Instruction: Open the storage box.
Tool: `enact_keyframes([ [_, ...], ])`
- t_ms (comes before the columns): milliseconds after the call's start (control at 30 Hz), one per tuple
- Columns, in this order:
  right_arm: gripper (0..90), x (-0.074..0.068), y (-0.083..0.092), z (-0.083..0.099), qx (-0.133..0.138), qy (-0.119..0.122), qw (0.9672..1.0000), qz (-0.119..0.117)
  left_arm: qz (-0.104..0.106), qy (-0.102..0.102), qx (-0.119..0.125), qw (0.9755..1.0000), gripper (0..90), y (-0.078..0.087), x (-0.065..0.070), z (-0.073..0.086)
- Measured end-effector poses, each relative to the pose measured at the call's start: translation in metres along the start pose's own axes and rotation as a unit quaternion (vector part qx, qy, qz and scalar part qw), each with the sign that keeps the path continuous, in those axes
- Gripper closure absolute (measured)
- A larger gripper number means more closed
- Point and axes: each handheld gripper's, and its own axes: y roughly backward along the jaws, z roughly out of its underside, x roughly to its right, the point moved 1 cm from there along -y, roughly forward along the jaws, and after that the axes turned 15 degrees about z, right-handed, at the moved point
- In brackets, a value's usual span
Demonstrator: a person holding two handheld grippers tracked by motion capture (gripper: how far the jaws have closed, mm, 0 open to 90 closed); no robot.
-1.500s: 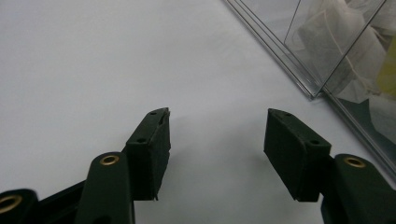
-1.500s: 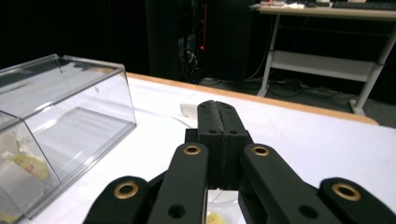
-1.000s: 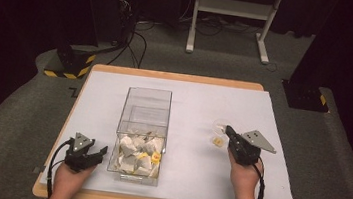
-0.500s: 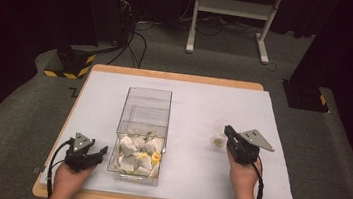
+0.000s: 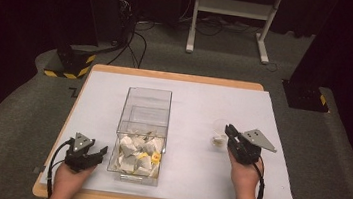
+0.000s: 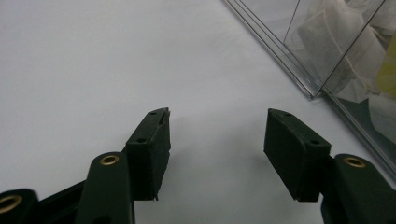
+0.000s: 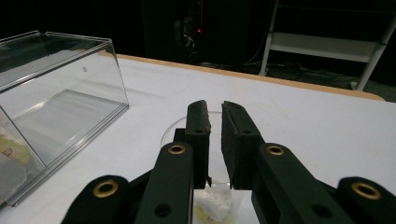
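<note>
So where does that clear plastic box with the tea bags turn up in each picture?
High view: clear plastic box at table centre, between both hands.
Left gripper view: its corner at top right.
Right gripper view: at far left.
Shared landmark: the white table cover.

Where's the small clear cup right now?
High view: the clear cup stands right of the clear box, right at the right gripper's tips, a tea bag beside it.

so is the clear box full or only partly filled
Partly filled: in the high view the clear box holds tea bags in its near end, the far end bare.
</note>
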Motion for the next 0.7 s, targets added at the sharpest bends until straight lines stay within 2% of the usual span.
enact_keyframes([
  [500, 80.5, 0.001, 0.008, -0.002, 0.002, 0.012, 0.9999, -0.004, -0.001, -0.001, 0.0, 1.0, 41.5, 0.0, 0.0, 0.0],
  [700, 75.7, 0.002, 0.011, -0.001, 0.002, 0.015, 0.9999, 0.0, -0.001, 0.0, 0.001, 1.0, 41.7, 0.0, 0.0, 0.0],
])
